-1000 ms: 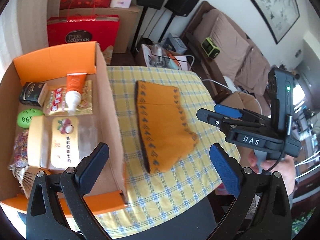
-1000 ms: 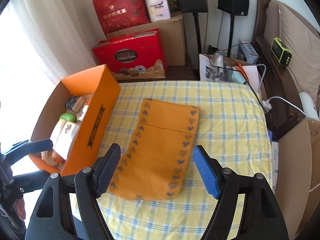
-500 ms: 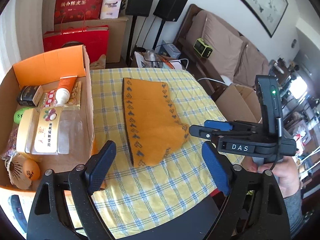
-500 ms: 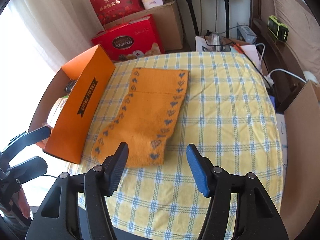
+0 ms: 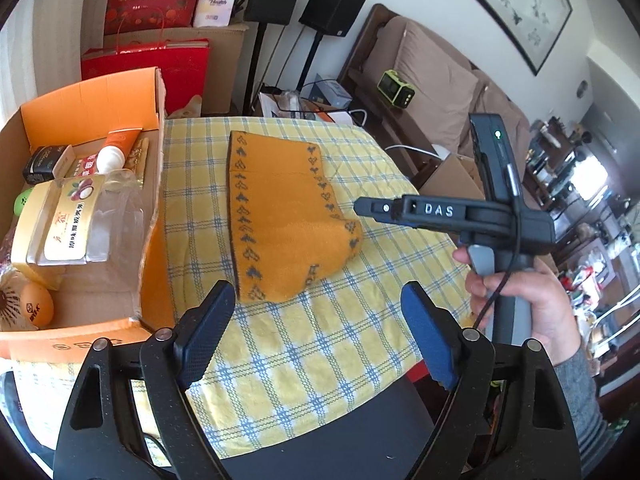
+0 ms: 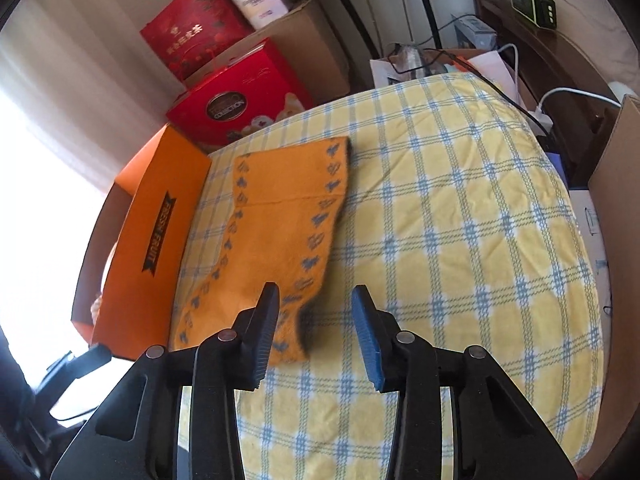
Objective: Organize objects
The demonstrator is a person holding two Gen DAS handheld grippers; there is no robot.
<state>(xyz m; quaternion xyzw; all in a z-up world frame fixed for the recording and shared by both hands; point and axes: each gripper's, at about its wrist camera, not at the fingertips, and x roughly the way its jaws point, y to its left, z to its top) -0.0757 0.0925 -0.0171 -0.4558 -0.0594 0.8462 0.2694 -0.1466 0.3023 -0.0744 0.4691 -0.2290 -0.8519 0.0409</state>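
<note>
Task object: folded orange cloth (image 5: 280,216) with a dark motif border, lying flat on the checked worktop (image 5: 320,352), just beside the orange cardboard box (image 5: 92,104).
Box contents: a tube, small cartons, a clear-lidded package and an orange ball; the cloth is not in the box.
Right claw (image 6: 316,332): jaws closing, about half as wide as a second ago. The near right corner of the cloth lies between the fingers; the left finger overlaps the cloth in the right wrist view, but the pads do not yet press on it.
Left claw (image 5: 316,336): jaws spread, closing slightly. Nothing lies between them; the near edge of the cloth is just ahead.
Change, right side: the claw has come down from above the cloth to its near corner and rolled.
Change, left side: the claw has shifted from over the box edge toward the cloth.
Person: a hand (image 5: 520,304) grips the right handle, seen from the left wrist.
Meaning for the task: judged as the start of a corner pinch on the cloth; lifting or folding is not yet begun.
</note>
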